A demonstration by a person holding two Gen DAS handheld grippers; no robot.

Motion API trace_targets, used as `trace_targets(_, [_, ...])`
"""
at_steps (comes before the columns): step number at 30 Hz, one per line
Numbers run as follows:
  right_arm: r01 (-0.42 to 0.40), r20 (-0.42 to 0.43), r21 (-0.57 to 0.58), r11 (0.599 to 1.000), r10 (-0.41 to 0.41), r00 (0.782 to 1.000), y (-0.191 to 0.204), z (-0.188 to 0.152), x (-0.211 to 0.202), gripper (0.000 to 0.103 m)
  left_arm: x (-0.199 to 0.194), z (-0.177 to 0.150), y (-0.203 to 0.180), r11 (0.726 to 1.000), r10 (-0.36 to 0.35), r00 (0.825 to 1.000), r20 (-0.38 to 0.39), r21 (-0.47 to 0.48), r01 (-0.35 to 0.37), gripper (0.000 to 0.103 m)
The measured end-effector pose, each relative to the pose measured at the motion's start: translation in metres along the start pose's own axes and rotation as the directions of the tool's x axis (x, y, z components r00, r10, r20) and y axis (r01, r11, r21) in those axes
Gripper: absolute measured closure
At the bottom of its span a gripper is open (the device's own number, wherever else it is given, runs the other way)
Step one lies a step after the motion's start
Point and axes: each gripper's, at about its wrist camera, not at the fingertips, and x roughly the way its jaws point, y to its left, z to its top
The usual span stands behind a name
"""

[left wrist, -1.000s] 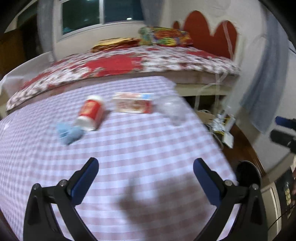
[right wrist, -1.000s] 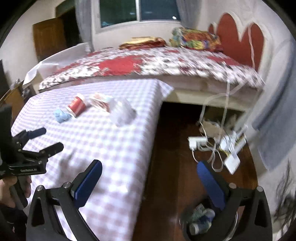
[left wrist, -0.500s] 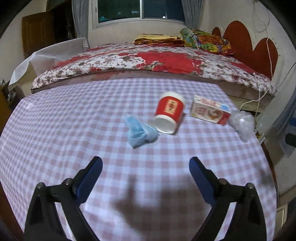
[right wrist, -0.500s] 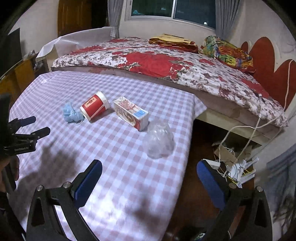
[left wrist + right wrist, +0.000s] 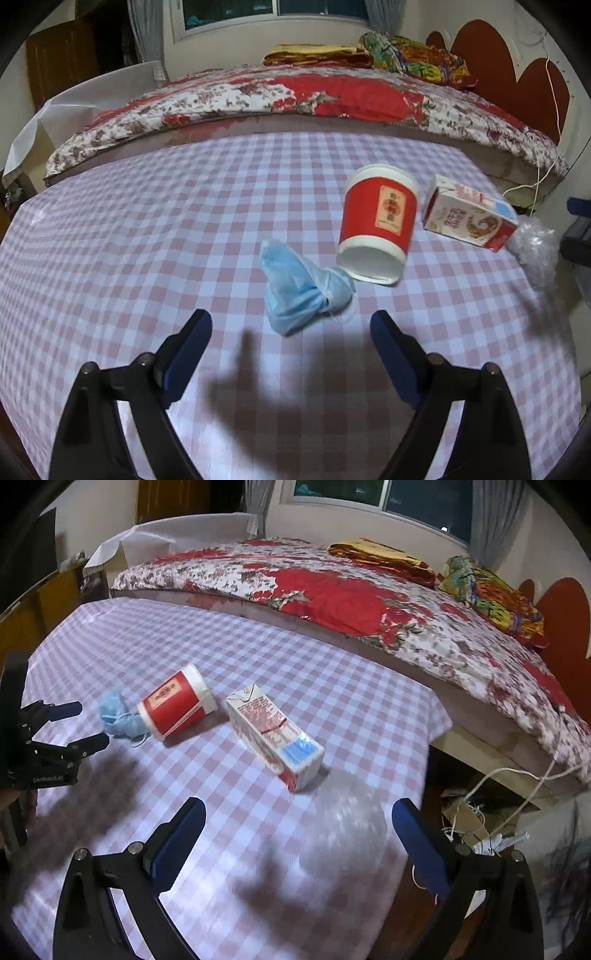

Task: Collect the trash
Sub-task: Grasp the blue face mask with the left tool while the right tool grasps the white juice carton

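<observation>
On the checked tablecloth (image 5: 147, 229) lie a crumpled blue face mask (image 5: 301, 286), a red paper cup (image 5: 376, 225) on its side, a milk carton (image 5: 467, 218) and a clear crumpled plastic bag (image 5: 535, 251). My left gripper (image 5: 291, 328) is open and empty, just short of the mask. My right gripper (image 5: 299, 816) is open and empty, with the blurred plastic bag (image 5: 347, 812) between its fingers' line and the carton (image 5: 275, 734) just beyond. The cup (image 5: 175, 707), the mask (image 5: 118, 716) and the left gripper (image 5: 79, 725) show at left.
A bed with a red floral cover (image 5: 314, 92) borders the table's far side. In the right wrist view the table's right edge (image 5: 436, 734) drops to a wooden floor with white cables and a box (image 5: 476, 812).
Both grippers have swung left and come closer to the table. The mask now sits just ahead of the left gripper. The plastic bag has come close under the right gripper; the floor bin is out of view.
</observation>
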Motion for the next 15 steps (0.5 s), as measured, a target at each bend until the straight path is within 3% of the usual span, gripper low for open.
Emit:
trace_targets(4, [-0.009, -0.034, -0.047, 0.999, 0.008, 0.999, 0.003, 0.013, 0.028, 0.004, 0.018, 0.003, -0.001, 1.0, -0.011, 0.999, -0.03, 0.022, 0.011, 0.023])
trace_targets(6, [-0.014, -0.055, -0.073, 0.997, 0.01, 0.998, 0.005, 0.02, 0.043, 0.004, 0.023, 0.004, -0.002, 0.999, -0.03, 0.999, -0.038, 0.027, 0.032, 0.032])
trace_targets(7, [-0.017, -0.069, -0.085, 0.996, 0.011, 0.998, 0.006, 0.024, 0.051, 0.005, 0.027, 0.005, -0.002, 0.999, -0.046, 0.998, -0.045, 0.026, 0.047, 0.042])
trace_targets(8, [-0.021, -0.083, -0.094, 0.995, 0.013, 0.996, 0.007, 0.026, 0.059, 0.009, 0.029, 0.004, -0.003, 0.998, -0.058, 0.997, -0.052, 0.023, 0.06, 0.05])
trace_targets(11, [-0.027, -0.12, -0.126, 0.992, 0.012, 0.993, 0.009, 0.033, 0.078, 0.021, 0.034, 0.003, -0.003, 0.997, -0.08, 0.995, -0.058, 0.013, 0.081, 0.058])
trace_targets(13, [-0.032, -0.14, -0.144, 0.989, 0.011, 0.99, 0.013, 0.035, 0.087, 0.024, 0.035, 0.004, -0.002, 0.996, -0.092, 0.994, -0.053, 0.004, 0.093, 0.064])
trace_targets(14, [-0.034, -0.148, -0.156, 0.987, 0.01, 0.989, 0.015, 0.036, 0.092, 0.027, 0.034, 0.004, -0.002, 0.995, -0.1, 0.994, -0.051, -0.003, 0.1, 0.079])
trace_targets(15, [-0.039, -0.158, -0.161, 0.986, 0.013, 0.987, 0.016, 0.037, 0.095, 0.028, 0.034, 0.004, -0.001, 0.994, -0.109, 0.993, -0.052, -0.008, 0.108, 0.085])
